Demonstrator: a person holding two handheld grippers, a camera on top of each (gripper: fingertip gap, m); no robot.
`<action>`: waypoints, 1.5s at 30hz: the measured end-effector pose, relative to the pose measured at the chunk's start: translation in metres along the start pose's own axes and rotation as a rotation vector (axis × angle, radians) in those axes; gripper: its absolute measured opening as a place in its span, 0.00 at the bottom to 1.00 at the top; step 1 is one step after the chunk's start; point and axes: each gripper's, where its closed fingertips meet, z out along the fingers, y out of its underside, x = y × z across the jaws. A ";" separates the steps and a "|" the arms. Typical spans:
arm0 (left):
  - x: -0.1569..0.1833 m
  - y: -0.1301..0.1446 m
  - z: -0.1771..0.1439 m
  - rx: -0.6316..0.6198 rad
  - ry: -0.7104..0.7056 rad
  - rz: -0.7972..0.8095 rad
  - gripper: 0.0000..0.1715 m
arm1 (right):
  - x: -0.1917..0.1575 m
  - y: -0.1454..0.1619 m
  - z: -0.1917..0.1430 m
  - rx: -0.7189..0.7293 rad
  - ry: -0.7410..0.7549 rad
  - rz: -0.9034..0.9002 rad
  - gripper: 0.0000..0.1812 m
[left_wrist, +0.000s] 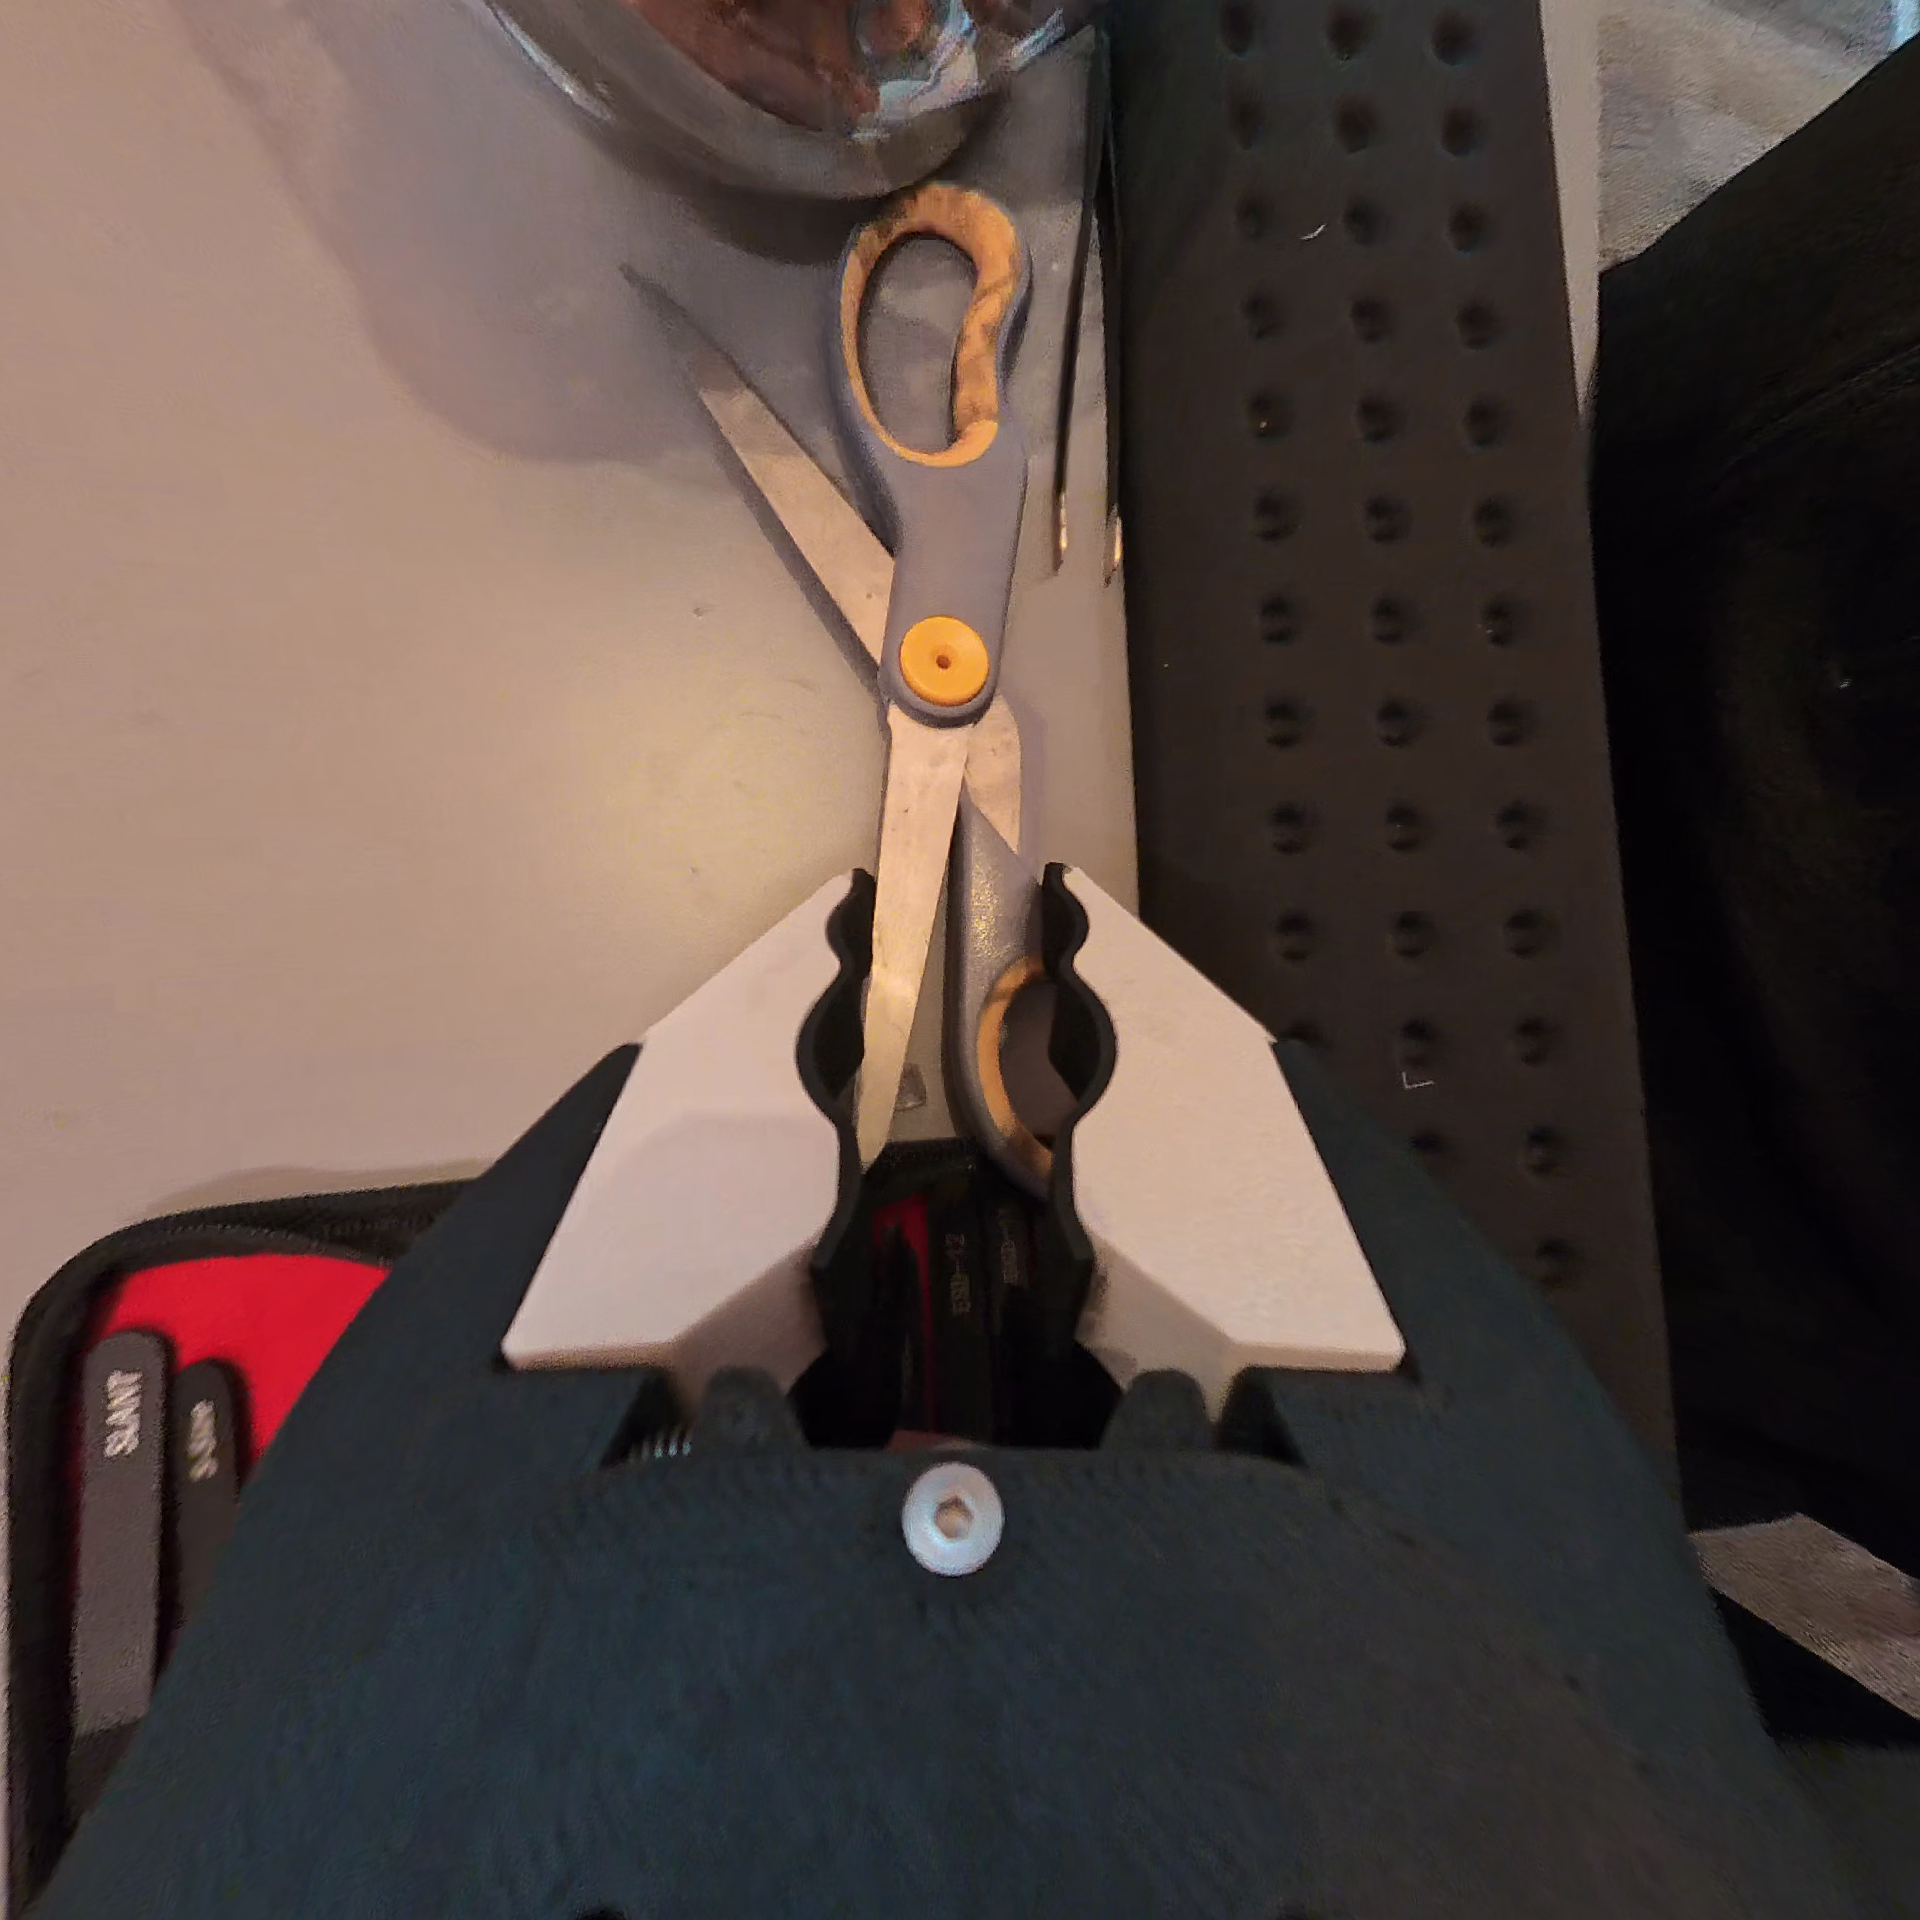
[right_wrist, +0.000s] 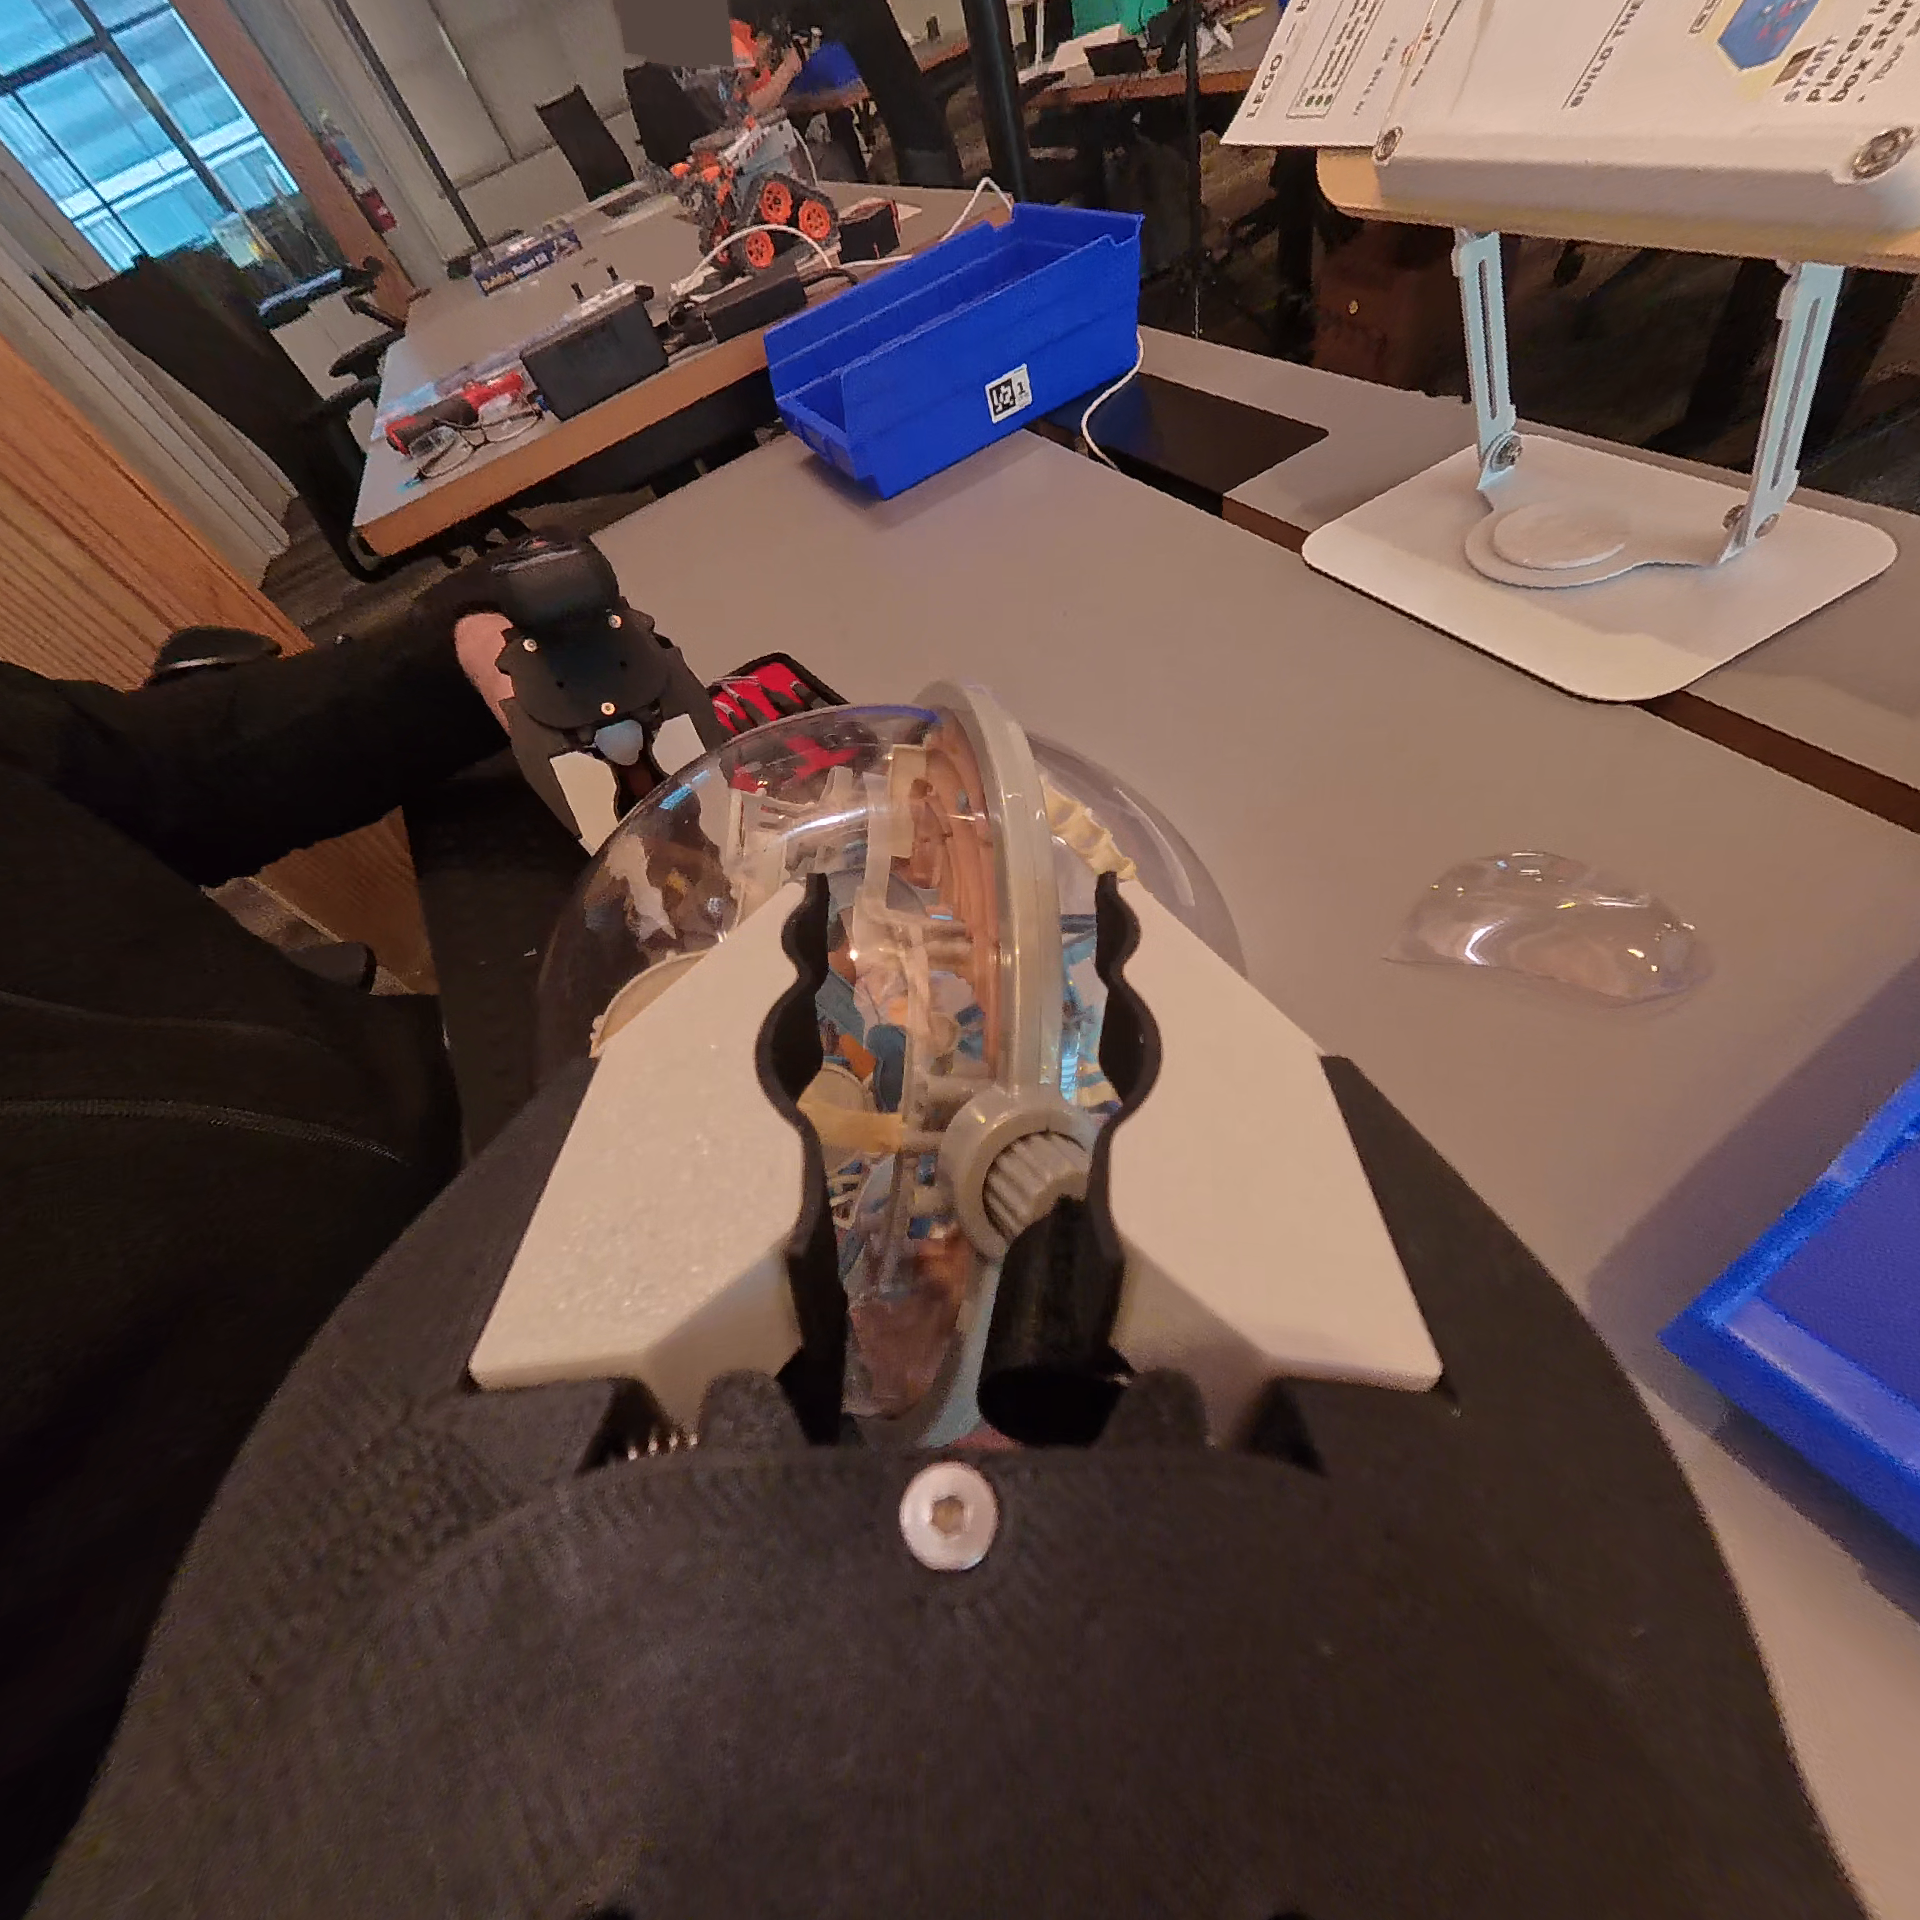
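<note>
Clamping scissors (left_wrist: 940, 665) between left hand-held gripper (left_wrist: 951, 894) fingers, right hand-held gripper (right_wrist: 961, 914) closed around clear maze ball (right_wrist: 914, 831).

Printed lettering is carried on grey tool handles (left_wrist: 123, 1449) in the red-lined zip case (left_wrist: 62, 1382) and on black tools (left_wrist: 977, 1262) between the fingers. A square coded label (right_wrist: 1008, 394) is fixed to the blue bin (right_wrist: 935, 343). Printed sheets (right_wrist: 1621, 62) are mounted on the white stand (right_wrist: 1600, 582).

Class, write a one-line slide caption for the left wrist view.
Left gripper shut on open grey-and-orange scissors over a pale table, beside a perforated black mat.
</note>
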 end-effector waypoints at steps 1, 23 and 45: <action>0.000 -0.002 -0.003 0.008 -0.018 0.005 0.17 | 0.000 0.001 -0.001 0.005 -0.009 0.011 0.27; -0.014 -0.007 -0.046 0.050 -0.258 0.142 0.16 | 0.011 0.012 -0.016 0.038 -0.005 0.092 0.36; -0.001 0.010 -0.023 0.036 0.208 -0.150 0.02 | 0.008 0.014 -0.017 0.057 -0.048 0.105 0.36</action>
